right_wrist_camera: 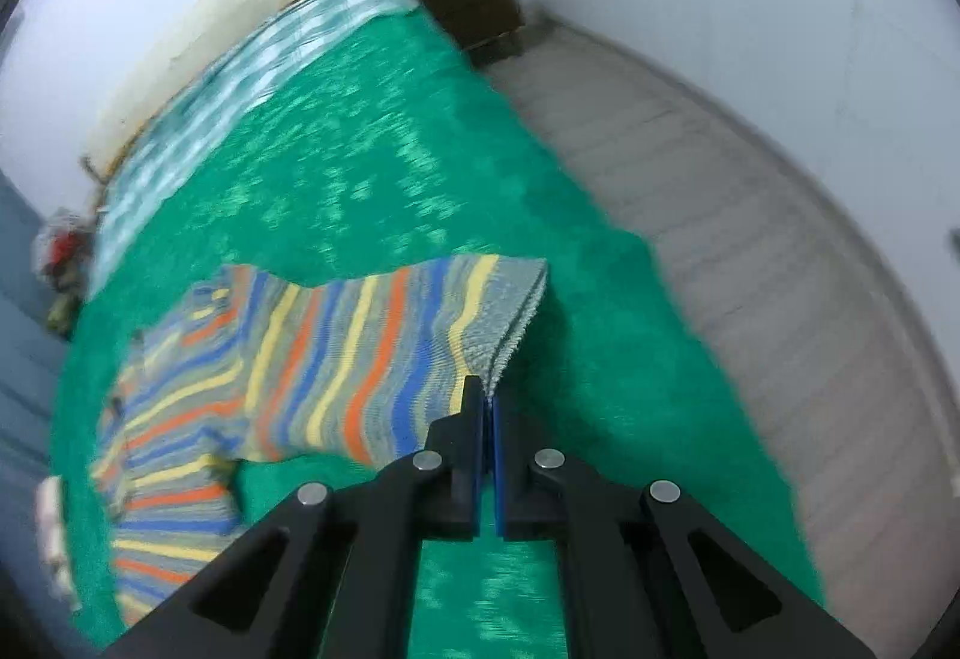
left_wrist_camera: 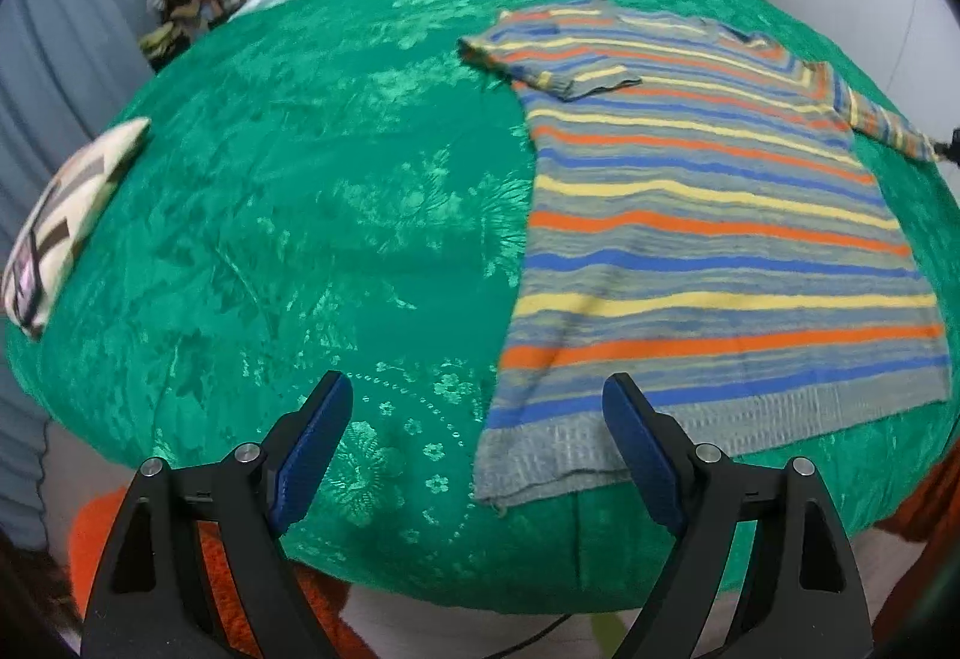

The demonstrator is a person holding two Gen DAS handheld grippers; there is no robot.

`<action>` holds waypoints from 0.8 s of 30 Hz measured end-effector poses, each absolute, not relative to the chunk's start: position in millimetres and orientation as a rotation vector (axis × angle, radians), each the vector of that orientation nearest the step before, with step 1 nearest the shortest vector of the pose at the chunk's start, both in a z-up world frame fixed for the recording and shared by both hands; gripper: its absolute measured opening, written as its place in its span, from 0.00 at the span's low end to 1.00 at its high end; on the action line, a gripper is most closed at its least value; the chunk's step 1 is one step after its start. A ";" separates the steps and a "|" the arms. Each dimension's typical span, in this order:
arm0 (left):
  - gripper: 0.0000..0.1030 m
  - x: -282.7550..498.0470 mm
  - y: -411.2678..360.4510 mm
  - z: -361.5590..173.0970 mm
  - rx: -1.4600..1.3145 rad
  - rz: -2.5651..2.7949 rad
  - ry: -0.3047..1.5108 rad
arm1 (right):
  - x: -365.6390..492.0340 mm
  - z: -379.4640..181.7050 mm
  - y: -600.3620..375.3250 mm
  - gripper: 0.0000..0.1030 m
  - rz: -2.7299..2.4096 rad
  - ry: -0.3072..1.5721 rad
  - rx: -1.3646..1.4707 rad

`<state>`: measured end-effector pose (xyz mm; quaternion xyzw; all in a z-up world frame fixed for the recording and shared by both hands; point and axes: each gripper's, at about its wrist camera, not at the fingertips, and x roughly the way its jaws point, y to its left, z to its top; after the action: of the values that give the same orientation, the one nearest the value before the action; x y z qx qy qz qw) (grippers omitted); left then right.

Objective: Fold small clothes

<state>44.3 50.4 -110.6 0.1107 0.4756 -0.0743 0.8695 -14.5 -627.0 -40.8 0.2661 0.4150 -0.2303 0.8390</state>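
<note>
**Soft striped knit, one hem corner already pinched**

The striped shirt (left_wrist_camera: 708, 215) lies on the green bedspread (left_wrist_camera: 300, 215), front up, toward the right side of the bed as the left wrist camera sees it, its grey ribbed hem nearest the foot of the bed and its short sleeves spread out at the far end.

The right gripper (right_wrist_camera: 487, 407) is closed tight, its blue pads pressed together on the grey hem at one bottom corner. The cloth rises from the bed into the pinch in a gathered ridge, so that corner is lifted while the rest of the shirt stays down (this view is smeared, so finer detail is lost).

The left gripper (left_wrist_camera: 480, 449) stands wide open and holds nothing. It hangs over the foot of the bed, with the other hem corner lying just inside its right-hand finger.

Handling, as a judgement: this looks a light, limp knit that will sag and stretch rather than keep any shape. One held corner will drag the body askew. The ribbed hem is the thicker, firmer band and the sensible place to grip; the free corner suits the left gripper. The bedspread looks shiny and may let the shirt slide, so a slow, even lift with both corners level seems wise.
</note>
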 end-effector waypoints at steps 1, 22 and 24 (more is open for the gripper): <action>0.84 42.7 49.2 -110.3 0.238 -0.157 0.992 | -15.7 -38.9 -630.9 0.01 -0.522 0.880 0.552; 0.84 39.8 76.4 -111.7 0.282 -0.073 1.021 | -11.6 -77.6 -630.6 0.03 -0.662 1.005 0.436; 0.84 42.4 78.4 -102.3 0.311 -0.066 1.007 | -19.6 -74.2 -628.8 0.18 -0.652 1.009 0.419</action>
<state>42.4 78.4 -102.3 0.1482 0.4805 -0.0316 0.8638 -19.6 -628.8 -74.2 0.1957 0.4713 -0.3043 0.8044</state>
